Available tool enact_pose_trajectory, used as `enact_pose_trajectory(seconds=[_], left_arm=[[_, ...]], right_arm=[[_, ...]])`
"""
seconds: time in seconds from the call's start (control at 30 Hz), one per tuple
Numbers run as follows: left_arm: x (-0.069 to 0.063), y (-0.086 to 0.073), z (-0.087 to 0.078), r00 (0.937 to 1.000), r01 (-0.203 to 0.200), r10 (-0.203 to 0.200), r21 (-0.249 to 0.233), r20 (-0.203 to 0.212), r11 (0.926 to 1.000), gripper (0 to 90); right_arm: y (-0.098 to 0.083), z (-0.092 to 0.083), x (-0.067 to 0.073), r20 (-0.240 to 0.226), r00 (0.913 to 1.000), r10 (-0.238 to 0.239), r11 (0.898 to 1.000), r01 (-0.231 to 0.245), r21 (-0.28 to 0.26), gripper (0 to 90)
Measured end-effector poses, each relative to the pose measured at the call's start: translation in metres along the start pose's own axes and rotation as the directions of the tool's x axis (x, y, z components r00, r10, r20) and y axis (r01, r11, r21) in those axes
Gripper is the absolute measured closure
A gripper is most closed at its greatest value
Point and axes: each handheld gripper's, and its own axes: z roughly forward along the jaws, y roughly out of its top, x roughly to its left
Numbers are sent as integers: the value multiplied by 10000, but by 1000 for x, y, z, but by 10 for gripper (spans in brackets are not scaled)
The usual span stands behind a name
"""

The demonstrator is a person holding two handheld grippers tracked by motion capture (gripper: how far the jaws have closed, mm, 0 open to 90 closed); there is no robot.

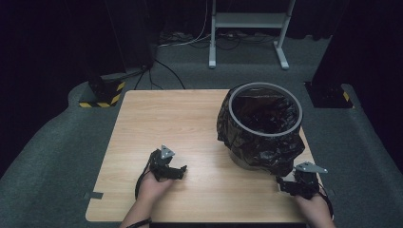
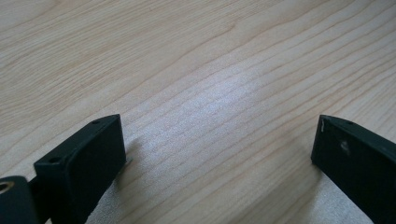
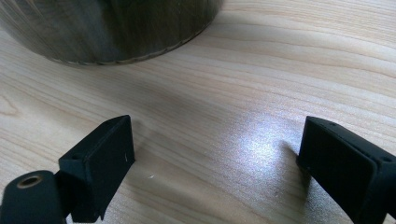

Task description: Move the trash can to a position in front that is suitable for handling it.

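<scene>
A round grey bin [image 1: 264, 124] lined with a crumpled black bag stands on the right half of the wooden table [image 1: 161, 123]. My left gripper [image 1: 183, 170] rests low over the table's front left part, a hand holding it. Its jaws stand wide apart in the left gripper view, with bare wood between them [image 2: 219, 144]. My right gripper [image 1: 281, 183] sits at the front right corner, just in front of the bin. In the right gripper view its jaws are open too [image 3: 215, 144], and the bin's base [image 3: 112, 32] rises at the top left.
The table's front edge lies close under both hands. Beyond the far edge stand a white metal frame [image 1: 247, 28] and a black stand with yellow-black hazard tape [image 1: 102, 92], with cables on the dark floor.
</scene>
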Motion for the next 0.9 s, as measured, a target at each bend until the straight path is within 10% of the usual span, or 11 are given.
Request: enact_pose_trajectory(seconds=[0.9], left_arm=[[-1, 0, 0, 10000, 36, -36, -10, -17, 10000, 25]], right_arm=[[7, -6, -8, -198, 9993, 311, 9992, -316, -263, 138]])
